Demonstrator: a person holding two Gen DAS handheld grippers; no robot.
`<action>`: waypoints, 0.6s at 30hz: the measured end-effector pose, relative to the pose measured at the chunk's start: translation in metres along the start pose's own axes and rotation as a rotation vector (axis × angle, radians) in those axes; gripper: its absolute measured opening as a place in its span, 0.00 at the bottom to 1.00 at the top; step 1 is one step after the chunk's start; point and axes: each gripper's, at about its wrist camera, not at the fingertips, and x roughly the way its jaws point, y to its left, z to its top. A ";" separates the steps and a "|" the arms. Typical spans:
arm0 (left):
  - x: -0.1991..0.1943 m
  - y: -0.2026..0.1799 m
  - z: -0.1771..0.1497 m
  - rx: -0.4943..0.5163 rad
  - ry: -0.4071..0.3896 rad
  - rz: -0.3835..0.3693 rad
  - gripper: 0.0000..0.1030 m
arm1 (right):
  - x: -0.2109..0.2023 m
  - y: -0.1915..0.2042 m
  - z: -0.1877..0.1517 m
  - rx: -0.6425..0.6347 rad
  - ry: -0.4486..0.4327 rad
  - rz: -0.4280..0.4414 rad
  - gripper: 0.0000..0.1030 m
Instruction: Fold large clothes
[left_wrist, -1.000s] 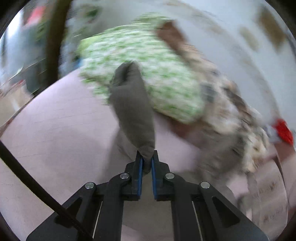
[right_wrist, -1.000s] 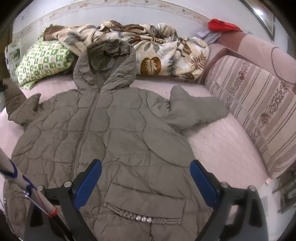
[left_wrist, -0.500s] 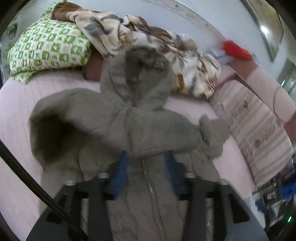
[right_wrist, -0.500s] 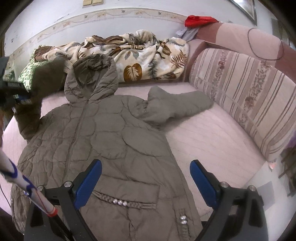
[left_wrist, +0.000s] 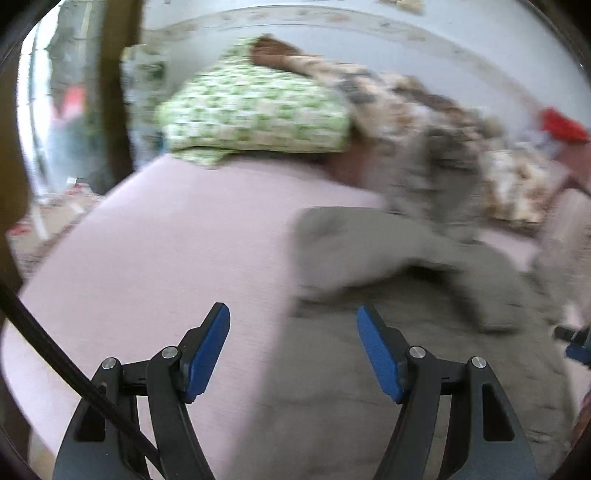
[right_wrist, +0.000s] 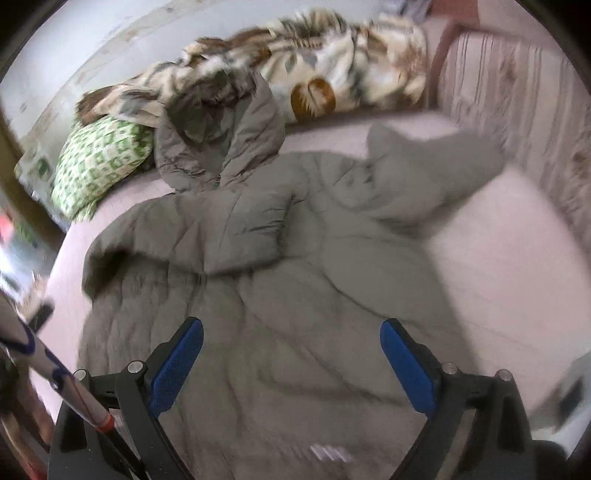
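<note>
grey hooded coat (right_wrist: 280, 280) spread flat across centre frame on pink bed (right_wrist: 517, 258), hood toward upper left by green-checked pillow (right_wrist: 99, 162), one sleeve (right_wrist: 221, 225) folded over the chest. left gripper (left_wrist: 293, 350) just opened, nothing between blue pads, over coat's edge. right gripper (right_wrist: 291, 365) wide apart, empty, above lower coat. leaf-print blanket (right_wrist: 332, 66) along top.

Soft, even daylight fills both views, brightest at the window (left_wrist: 40, 122) left of the green pillow (left_wrist: 255, 114). Motion blur smears nearly everything (the pillow included). Fisheye bending curves the dark edges.
</note>
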 end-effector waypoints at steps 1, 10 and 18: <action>0.005 0.007 0.003 -0.008 -0.003 0.022 0.68 | 0.014 0.002 0.010 0.028 0.012 0.011 0.96; 0.019 0.039 0.016 -0.095 0.032 0.048 0.68 | 0.111 0.023 0.054 0.261 0.156 -0.025 0.86; 0.026 0.039 0.010 -0.107 0.080 0.043 0.68 | 0.086 0.039 0.091 0.107 0.134 -0.151 0.20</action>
